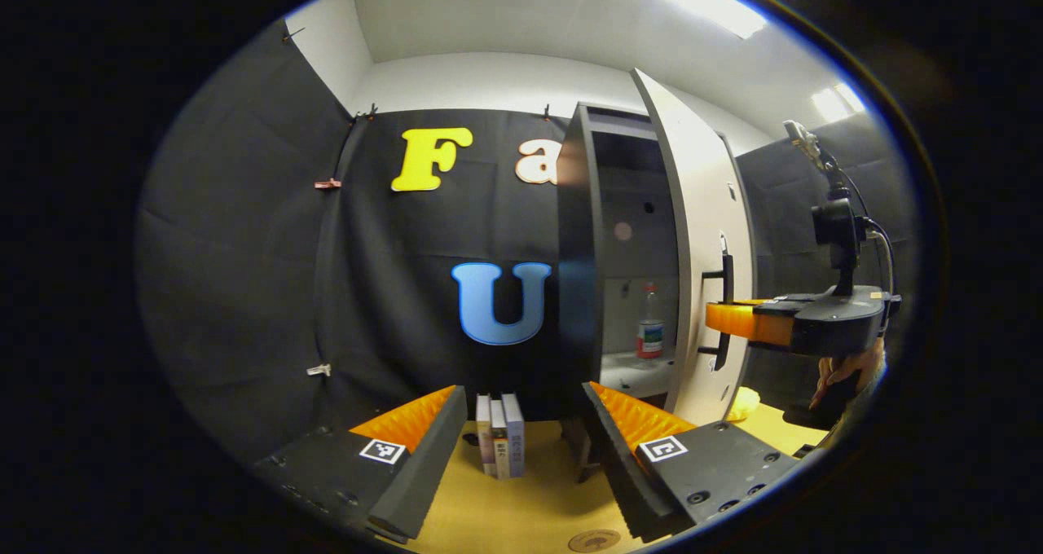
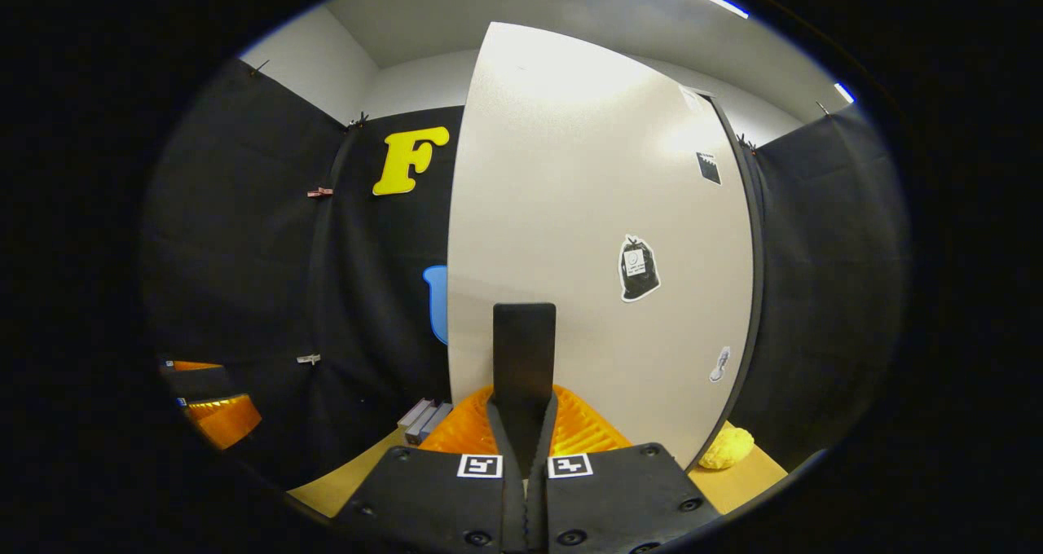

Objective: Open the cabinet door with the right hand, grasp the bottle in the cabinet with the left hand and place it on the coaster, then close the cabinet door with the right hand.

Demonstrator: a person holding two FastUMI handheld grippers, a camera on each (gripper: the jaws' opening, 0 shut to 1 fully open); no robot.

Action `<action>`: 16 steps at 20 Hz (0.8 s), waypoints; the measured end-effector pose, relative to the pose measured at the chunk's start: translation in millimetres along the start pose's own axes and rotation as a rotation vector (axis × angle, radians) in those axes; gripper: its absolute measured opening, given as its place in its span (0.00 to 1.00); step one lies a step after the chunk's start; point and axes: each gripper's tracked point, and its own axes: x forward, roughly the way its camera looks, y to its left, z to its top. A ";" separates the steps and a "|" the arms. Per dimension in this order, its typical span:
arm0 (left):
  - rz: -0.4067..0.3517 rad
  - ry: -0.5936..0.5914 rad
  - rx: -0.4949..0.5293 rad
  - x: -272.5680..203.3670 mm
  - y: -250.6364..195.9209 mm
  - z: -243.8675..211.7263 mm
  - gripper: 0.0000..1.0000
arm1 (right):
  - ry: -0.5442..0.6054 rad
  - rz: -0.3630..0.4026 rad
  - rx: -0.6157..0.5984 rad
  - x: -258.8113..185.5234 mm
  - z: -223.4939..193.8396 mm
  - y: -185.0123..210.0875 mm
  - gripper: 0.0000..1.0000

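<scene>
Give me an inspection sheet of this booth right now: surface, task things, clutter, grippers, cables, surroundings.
Surface: tan table, mostly bare.
Job's things: cabinet door open; bottle upright on the cabinet shelf; coaster on the table, unoccupied.
Clutter: books standing upright; yellow soft object by the cabinet.
Grippers: left gripper open, holding nothing; right gripper shut on the door handle.
Cables: one on the right gripper's camera mast.
Surroundings: black cloth walls, ceiling lights.
</scene>
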 end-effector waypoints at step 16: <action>-0.300 0.036 -0.046 17.7 -117.3 -6.8 0.89 | -0.001 -0.172 0.026 -107.3 11.7 -97.3 0.09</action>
